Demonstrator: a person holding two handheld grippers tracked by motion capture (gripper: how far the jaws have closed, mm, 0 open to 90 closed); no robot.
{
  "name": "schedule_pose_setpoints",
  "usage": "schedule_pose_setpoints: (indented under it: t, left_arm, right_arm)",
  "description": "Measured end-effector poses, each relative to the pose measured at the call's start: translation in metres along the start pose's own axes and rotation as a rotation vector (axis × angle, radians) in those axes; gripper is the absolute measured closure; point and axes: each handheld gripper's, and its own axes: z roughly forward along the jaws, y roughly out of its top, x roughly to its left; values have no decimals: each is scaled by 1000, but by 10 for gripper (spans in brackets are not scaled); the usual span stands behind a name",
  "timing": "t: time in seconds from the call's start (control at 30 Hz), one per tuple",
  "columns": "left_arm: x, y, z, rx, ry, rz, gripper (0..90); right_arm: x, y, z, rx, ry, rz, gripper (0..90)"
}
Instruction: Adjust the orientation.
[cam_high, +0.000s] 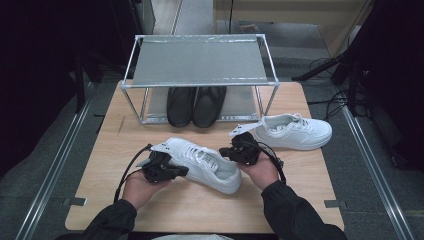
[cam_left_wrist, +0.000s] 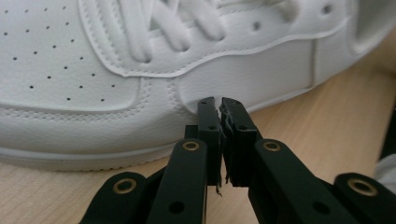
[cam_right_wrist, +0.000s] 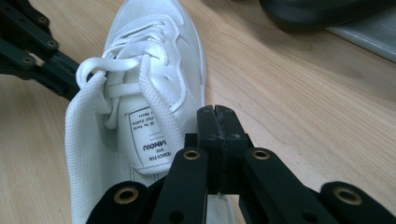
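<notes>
Lying on tabletop (cam_high: 200, 210), tilted, near front edge: white sneaker (cam_high: 202, 164). Pressing against its left side, jaws closed together, gripping nothing: left tongs (cam_high: 181, 171). Hovering at its heel end, jaws shut, empty: right tongs (cam_high: 226, 152). Sitting farther right: second white sneaker (cam_high: 295, 131).

Bare table (cam_high: 190, 210) lies open near the person; the rack (cam_high: 200, 82) blocks behind.
</notes>
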Motion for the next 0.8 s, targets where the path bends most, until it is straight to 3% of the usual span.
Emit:
schedule_pose_setpoints:
  t: [0.07,0.2,0.3,0.37,0.53,0.8]
  left_arm:
    - [4,0,1,-7,-17,-11,898]
    - [5,1,2,-6,-20,4,900]
    - [7,2,0,-4,-6,5,899]
    - [12,2,-2,-7,-1,-21,899]
    - [23,2,-7,-23,21,-64,882]
    - [35,3,-13,-33,57,-81,871]
  right_arm:
    - [2,-1,0,-1,-3,-7,900]
    - [5,-2,1,-3,-7,-2,900]
    - [6,-3,1,-6,0,2,900]
    - [8,-4,1,-7,15,7,900]
    - [22,-5,5,-6,51,-21,900]
    - [44,-6,15,-4,97,-39,900]
